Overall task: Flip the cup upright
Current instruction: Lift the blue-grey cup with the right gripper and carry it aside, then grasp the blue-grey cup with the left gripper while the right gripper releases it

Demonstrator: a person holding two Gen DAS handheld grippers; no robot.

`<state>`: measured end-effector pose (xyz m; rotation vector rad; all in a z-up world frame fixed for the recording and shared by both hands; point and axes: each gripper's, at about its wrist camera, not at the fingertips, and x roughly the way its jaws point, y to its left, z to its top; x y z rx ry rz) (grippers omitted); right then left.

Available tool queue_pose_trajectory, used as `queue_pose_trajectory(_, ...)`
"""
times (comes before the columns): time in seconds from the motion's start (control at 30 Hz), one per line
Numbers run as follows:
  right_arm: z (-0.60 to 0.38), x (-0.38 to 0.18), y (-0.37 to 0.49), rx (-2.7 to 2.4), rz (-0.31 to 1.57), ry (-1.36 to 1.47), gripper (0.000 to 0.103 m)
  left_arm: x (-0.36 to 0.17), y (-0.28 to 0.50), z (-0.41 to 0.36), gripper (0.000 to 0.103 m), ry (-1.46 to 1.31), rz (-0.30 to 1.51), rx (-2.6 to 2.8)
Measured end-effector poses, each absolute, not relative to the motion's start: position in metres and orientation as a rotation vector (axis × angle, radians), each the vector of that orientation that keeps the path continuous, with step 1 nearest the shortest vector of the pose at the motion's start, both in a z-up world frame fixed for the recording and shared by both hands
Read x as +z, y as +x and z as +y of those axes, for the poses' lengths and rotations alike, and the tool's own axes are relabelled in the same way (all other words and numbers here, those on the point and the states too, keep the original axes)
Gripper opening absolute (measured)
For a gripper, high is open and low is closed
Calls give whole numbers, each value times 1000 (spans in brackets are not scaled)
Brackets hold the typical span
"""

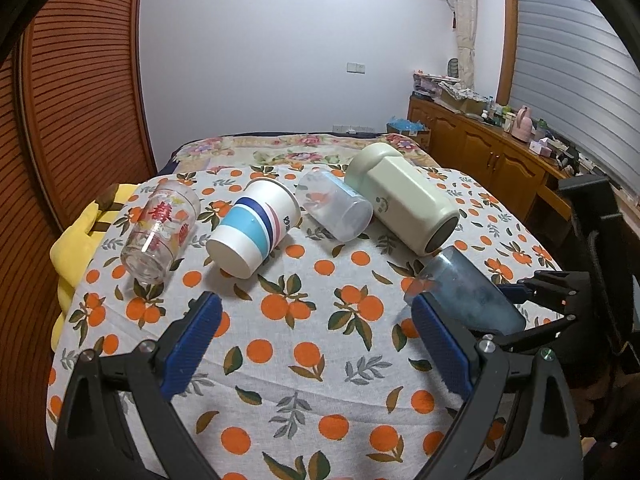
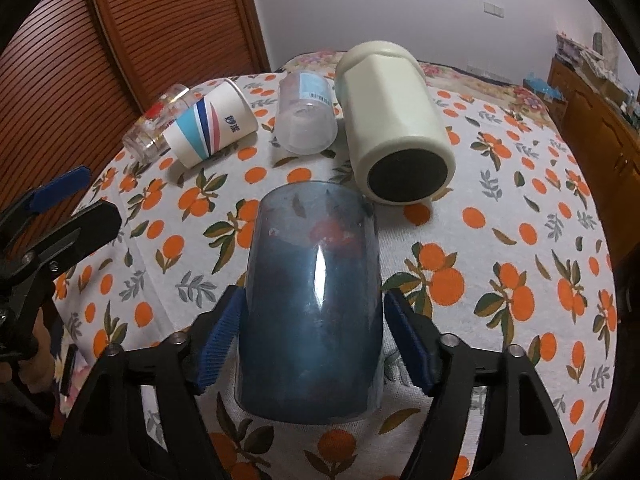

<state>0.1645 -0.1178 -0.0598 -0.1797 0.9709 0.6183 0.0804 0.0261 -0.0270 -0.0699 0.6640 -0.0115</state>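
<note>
We locate the blue translucent cup [image 2: 312, 312] lying on its side on the tabletop [image 2: 500, 240], positioned between the two pads of the right gripper [image 2: 312, 344]. The right jaws stand partly open around the cup; the left pad [image 2: 218, 344] appears to touch the cup wall, while whether the right pad [image 2: 408, 340] makes contact we cannot tell. At 1 o'clock from the blue cup lies the pale green cup [image 2: 394, 120], also on its side, its dark end facing the camera. At 12 o'clock lies the clear plastic cup [image 2: 306, 114]; at 11 o'clock lie the striped paper cup [image 2: 210, 126] and, beyond it, the printed glass [image 2: 158, 128]. The left gripper [image 1: 316, 344] hovers above the orange-patterned cloth [image 1: 304, 280] at 9 o'clock from the blue cup, its jaws wide open and holding nothing.
</note>
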Motion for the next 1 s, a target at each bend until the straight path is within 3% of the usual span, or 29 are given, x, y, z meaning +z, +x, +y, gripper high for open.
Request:
queue_pose_trajectory(0.47, -180, -20, 144, 594, 893, -110, 75, -17, 100, -11, 96, -76, 735, -86)
queue_pose_trajectory(1.0, -239, -23, 145, 525, 872, -31, 75, -32, 155, -59, 96, -90, 961, -101)
